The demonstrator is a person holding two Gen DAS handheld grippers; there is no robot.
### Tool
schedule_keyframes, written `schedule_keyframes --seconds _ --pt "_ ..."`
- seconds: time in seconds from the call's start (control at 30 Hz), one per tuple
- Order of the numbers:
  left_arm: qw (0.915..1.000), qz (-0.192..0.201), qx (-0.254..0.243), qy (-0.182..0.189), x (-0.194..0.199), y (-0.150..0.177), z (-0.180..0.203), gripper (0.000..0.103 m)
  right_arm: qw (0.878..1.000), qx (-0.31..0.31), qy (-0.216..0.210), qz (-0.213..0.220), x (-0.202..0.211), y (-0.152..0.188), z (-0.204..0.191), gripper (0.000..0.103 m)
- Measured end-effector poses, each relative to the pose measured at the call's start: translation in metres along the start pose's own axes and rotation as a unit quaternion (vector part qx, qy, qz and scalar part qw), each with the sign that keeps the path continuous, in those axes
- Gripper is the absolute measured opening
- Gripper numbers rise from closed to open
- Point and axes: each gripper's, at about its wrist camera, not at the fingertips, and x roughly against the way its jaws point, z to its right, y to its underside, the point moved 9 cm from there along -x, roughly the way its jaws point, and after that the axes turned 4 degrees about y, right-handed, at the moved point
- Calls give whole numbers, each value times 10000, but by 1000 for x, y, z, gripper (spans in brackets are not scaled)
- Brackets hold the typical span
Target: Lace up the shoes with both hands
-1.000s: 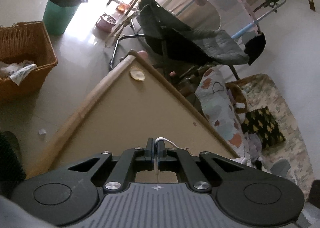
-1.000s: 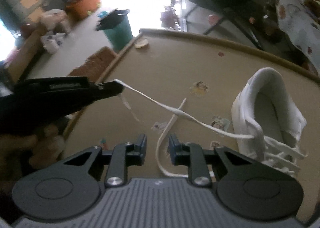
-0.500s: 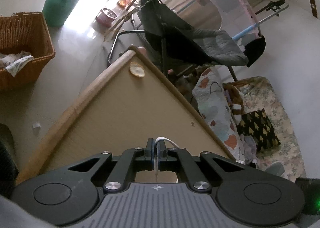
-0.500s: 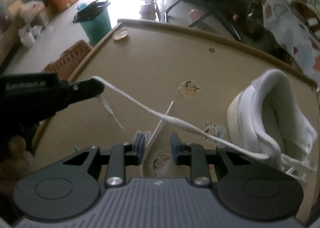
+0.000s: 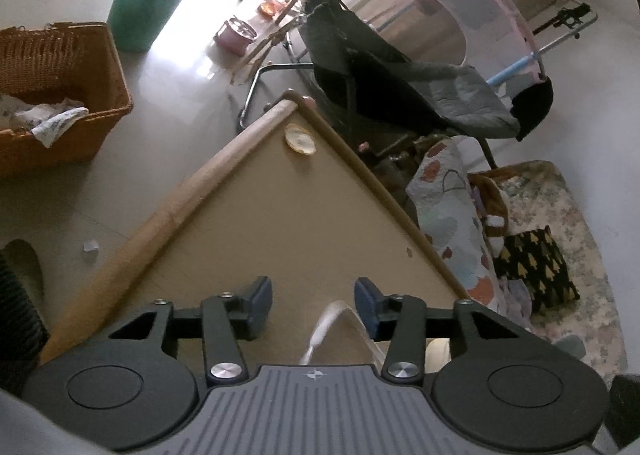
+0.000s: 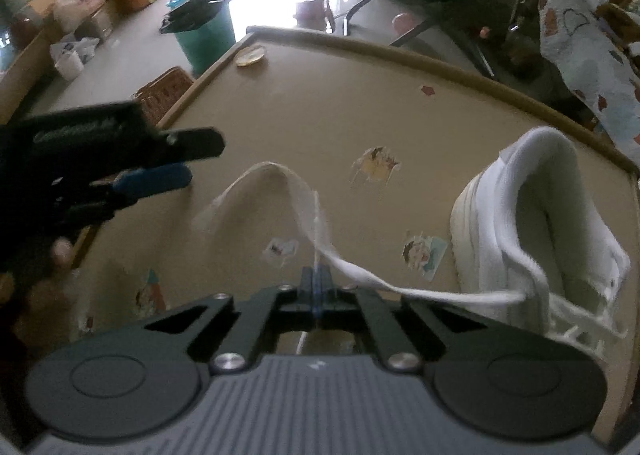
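A white sneaker (image 6: 540,223) stands on the tan table (image 6: 360,115) at the right, heel collar toward me. Its white lace (image 6: 440,297) runs left from the eyelets into my right gripper (image 6: 316,287), which is shut on it. Past the grip the lace rises in a loose, blurred loop (image 6: 280,183). My left gripper (image 6: 200,161) hovers at the left above the table, open, apart from the loop. In the left wrist view the left gripper (image 5: 313,299) has its blue pads wide apart, and a slack piece of lace (image 5: 324,329) hangs between them without touching.
The table has a raised wooden rim (image 5: 168,215) and cartoon stickers (image 6: 376,167); a pale round disc (image 5: 299,139) lies in its far corner. A wicker basket (image 5: 52,95), a green bin (image 5: 140,15) and a dark folding chair (image 5: 400,87) stand on the floor beyond.
My left gripper has opened and let go of the lace. My right gripper, open before, has shut on it. The lace, taut before, now sags in a loop.
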Motion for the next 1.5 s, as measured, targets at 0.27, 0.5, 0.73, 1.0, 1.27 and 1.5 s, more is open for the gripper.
schedule_keyframes --seconds 0.27,0.5,0.73,1.0,1.27,1.5 --pt "9998 -7 181 45 6 -2 -3 61 9986 496 -152 80 27 23 -7 0" --pt "9998 -56 180 38 10 6 -1 62 9973 649 -286 189 48 47 -4 0" --pt "9994 -170 307 11 21 15 -6 62 9966 373 -369 636 70 47 9 1" --pt "9967 -200 777 139 43 32 -8 62 9932 79 -439 1076 87 49 24 1" --pt "9951 -273 761 571 59 52 19 62 9887 -362 -496 1369 97 51 45 1" --pt "9937 -606 429 837 69 77 50 62 9828 -722 -582 1594 103 49 60 1"
